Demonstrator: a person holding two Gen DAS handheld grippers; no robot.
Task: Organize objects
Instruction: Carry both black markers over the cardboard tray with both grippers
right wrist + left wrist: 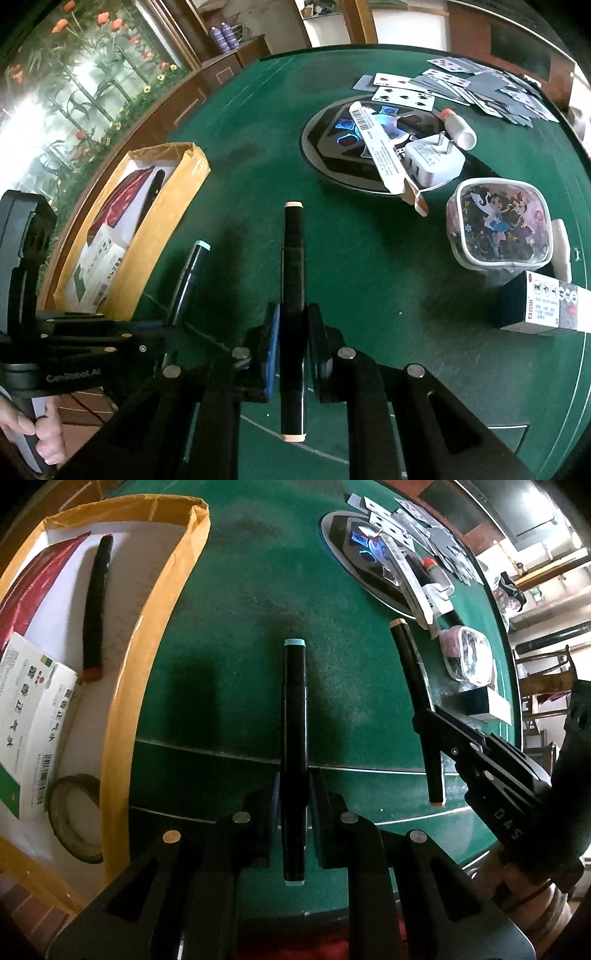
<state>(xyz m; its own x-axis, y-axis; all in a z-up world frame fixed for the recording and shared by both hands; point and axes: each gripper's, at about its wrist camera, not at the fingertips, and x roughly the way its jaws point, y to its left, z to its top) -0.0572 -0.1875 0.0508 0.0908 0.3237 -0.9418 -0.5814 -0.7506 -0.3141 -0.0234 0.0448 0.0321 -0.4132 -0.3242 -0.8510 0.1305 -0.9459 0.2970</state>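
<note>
**Two markers in hand, most of the clutter still out**

My left hand-held gripper [293,805] is clamped on the blue-capped marker [294,716], and my right hand-held gripper [293,347] is clamped on the peach-capped marker [293,280]. Both markers are gripped around the middle and stick out past the fingers, over the near edge of the green bench [240,590].

The open cardboard box [122,657] sits at the bench's left edge. It already holds a black marker with a red cap [95,605], a red packet [33,579], a white printed carton [29,701] and a roll of tape [75,818].

I judge the sorting as partly done. These two markers are not yet in the box. Left out toward the far and right edges are the playing cards [480,86], a white plug adapter [434,160], a small white tube [460,129], a cartoon-printed pouch [498,225] and a small printed box [546,306].
</note>
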